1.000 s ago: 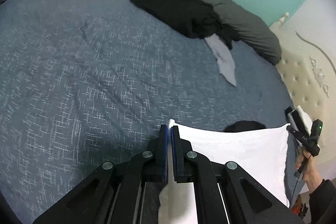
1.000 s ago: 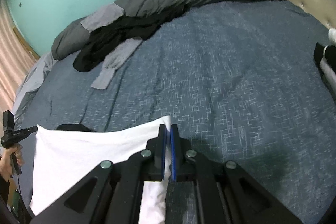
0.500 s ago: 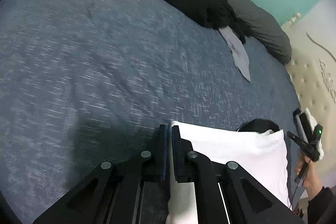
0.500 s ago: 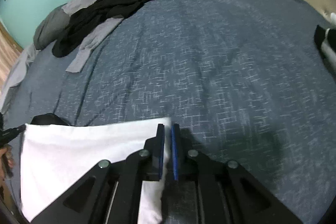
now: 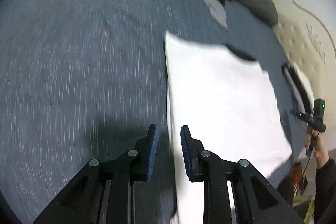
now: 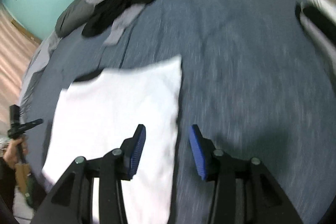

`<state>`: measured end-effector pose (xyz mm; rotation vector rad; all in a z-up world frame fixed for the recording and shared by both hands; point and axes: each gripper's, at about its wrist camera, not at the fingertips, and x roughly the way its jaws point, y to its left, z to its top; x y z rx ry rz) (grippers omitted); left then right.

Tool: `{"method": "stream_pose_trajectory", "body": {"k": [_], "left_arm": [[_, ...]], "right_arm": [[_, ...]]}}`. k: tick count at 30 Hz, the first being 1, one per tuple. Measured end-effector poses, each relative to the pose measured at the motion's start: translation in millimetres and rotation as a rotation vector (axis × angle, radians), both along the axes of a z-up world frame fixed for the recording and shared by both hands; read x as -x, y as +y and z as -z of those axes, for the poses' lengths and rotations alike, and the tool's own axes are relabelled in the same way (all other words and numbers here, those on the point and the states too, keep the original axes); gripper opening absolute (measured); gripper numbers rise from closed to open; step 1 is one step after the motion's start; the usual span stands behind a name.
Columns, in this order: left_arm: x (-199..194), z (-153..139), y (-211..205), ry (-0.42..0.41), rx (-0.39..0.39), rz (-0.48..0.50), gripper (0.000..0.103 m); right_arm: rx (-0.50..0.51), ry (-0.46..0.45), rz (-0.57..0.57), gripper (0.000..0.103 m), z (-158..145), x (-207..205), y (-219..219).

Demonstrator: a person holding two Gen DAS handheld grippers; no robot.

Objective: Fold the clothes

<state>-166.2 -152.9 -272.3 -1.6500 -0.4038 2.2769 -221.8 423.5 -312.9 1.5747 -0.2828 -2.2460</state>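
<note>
Both grippers' fingers, just opening, straddle white garment (image 5: 220, 98) edges.

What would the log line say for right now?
left hand-held gripper: open, just released | right hand-held gripper: open, just released | white garment: folded flat on bed

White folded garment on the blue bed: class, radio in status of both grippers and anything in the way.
Left gripper and right gripper open, jaws just opening, pads off cloth. White folded garment flat on blue bedspread. Nothing in the way.
</note>
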Motion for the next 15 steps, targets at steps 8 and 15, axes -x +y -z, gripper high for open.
{"method": "stream_pose_trajectory", "body": {"k": [8,15], "left_arm": [[-67,7,6,-0.059,-0.010,0.046,0.025],[-101,8,8,-0.090,0.003,0.072,0.025]], "right_arm": [[-0.006,-0.085,-0.095,0.044,11,-91,17],[-0.015,-0.100,-0.125,0.044,10,-127,22]]}}
